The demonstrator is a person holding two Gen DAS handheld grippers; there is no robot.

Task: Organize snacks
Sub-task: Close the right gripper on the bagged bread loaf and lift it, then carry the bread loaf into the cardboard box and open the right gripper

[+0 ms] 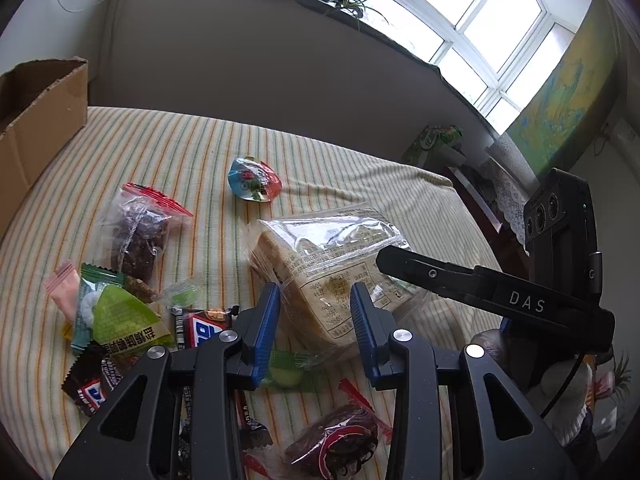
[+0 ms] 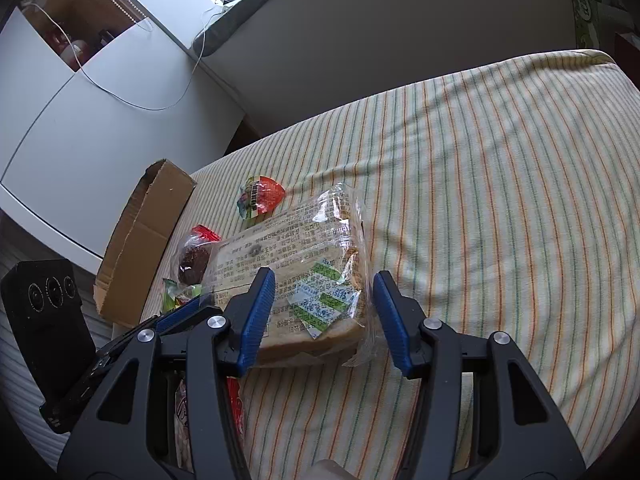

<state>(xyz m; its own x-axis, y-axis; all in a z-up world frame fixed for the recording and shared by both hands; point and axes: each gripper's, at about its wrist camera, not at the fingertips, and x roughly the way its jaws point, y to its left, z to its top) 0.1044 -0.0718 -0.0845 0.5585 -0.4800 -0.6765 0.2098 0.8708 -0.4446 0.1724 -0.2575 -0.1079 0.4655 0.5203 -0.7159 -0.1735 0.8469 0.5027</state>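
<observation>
A clear pack of sliced bread (image 1: pixel 320 248) (image 2: pixel 288 248) lies on the striped cloth. My left gripper (image 1: pixel 315 292) has its blue pads closed on the pack's near corner. My right gripper (image 2: pixel 324 276) straddles the other end of the pack; its left pad touches the wrapper and its right pad stands just off it, so it is open. One black finger of the right gripper (image 1: pixel 404 260) shows in the left wrist view, lying over the bread. Loose snacks sit around: a jelly cup (image 1: pixel 253 179) (image 2: pixel 260 196), a brown cake packet (image 1: pixel 138 236) and a green packet (image 1: pixel 116 316).
An open cardboard box (image 1: pixel 36 112) (image 2: pixel 140 240) stands at the cloth's left edge. A chocolate bar (image 1: pixel 204 326) and a dark red packet (image 1: pixel 340 440) lie near my left gripper. The striped cloth (image 2: pixel 500 200) stretches away to the right. A white cabinet (image 2: pixel 100 128) stands beyond the box.
</observation>
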